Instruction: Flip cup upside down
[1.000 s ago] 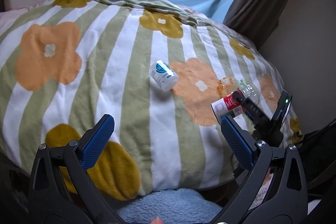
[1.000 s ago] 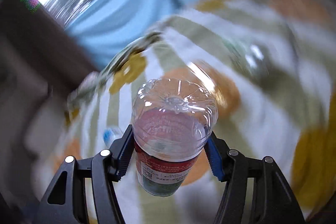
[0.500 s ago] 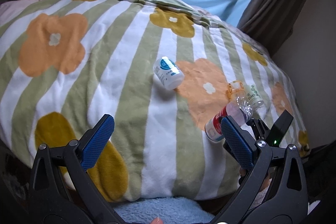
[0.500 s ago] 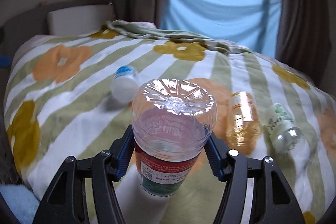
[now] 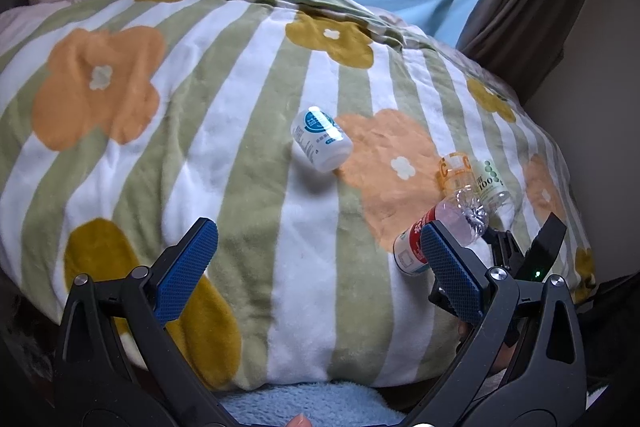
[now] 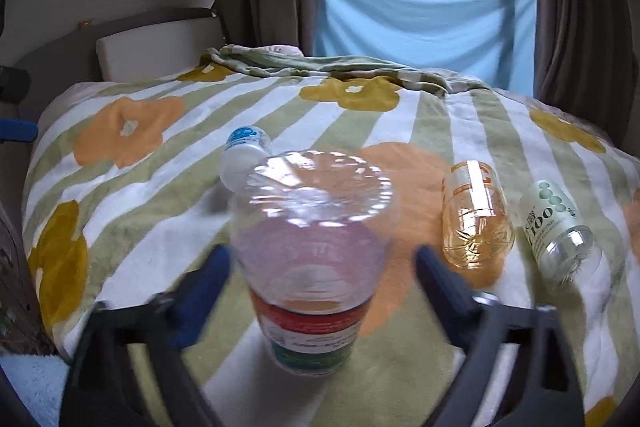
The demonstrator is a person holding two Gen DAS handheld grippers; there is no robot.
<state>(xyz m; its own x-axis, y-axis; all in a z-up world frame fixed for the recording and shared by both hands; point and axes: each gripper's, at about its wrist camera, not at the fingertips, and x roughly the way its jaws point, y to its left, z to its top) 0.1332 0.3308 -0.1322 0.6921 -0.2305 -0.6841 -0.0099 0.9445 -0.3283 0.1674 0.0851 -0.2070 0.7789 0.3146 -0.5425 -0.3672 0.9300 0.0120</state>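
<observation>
The clear plastic cup with a red and green label (image 6: pixel 312 259) stands upside down, mouth on the striped flower blanket (image 6: pixel 152 219), base up, leaning a little. My right gripper (image 6: pixel 320 275) is open, its blue fingers (image 6: pixel 200 291) blurred and apart from the cup on both sides. In the left wrist view the same cup (image 5: pixel 440 235) shows at the right, partly behind my left gripper's right finger (image 5: pixel 448 271). My left gripper (image 5: pixel 316 263) is open and empty above the blanket's near edge.
A white bottle with a blue cap (image 5: pixel 320 143) lies on the blanket's middle. An orange-tinted cup (image 6: pixel 476 219) and a clear green-print cup (image 6: pixel 560 231) lie on their sides to the right. A light blue towel (image 5: pixel 304 403) lies below the bed's near edge.
My right gripper has opened and let go of the cup, which now stands upside down on the blanket. The left gripper has barely moved.
</observation>
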